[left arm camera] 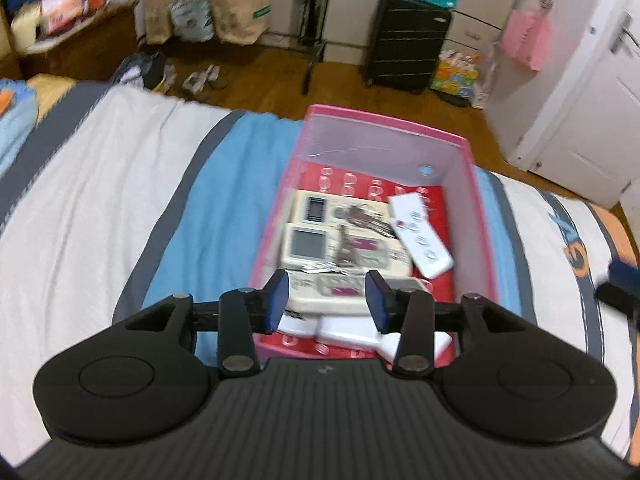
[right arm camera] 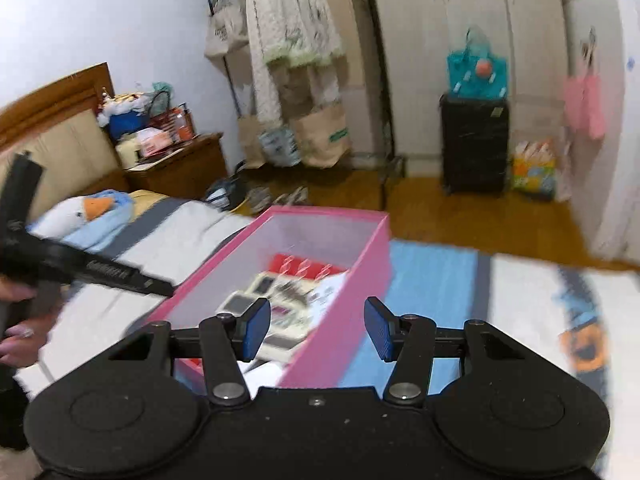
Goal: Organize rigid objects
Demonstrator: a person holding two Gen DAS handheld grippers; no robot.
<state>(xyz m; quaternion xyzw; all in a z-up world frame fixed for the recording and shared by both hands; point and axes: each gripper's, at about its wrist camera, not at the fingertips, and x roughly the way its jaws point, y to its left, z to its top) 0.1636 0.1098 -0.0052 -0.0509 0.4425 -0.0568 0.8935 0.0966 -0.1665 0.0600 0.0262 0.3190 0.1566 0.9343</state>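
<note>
A pink box [left arm camera: 384, 122] lies on the bed, holding several beige remote controls [left arm camera: 320, 236], a white remote [left arm camera: 420, 236] and a bunch of keys [left arm camera: 360, 220] on a red lining. My left gripper [left arm camera: 328, 292] hovers above the near end of the box, open, with nothing between its blue pads. In the right wrist view the pink box [right arm camera: 320, 211] sits just ahead. My right gripper [right arm camera: 318, 320] is open and empty over the box's right wall. A hand [right arm camera: 20, 340] holds the left tool's black body [right arm camera: 80, 264] at the left edge.
The striped white, grey and blue bedsheet [left arm camera: 120, 200] spreads on both sides of the box. A duck plush [right arm camera: 80, 212] lies near the headboard. Beyond the bed are a wooden floor, a nightstand [right arm camera: 180, 168], a clothes rack and a black suitcase [left arm camera: 404, 40].
</note>
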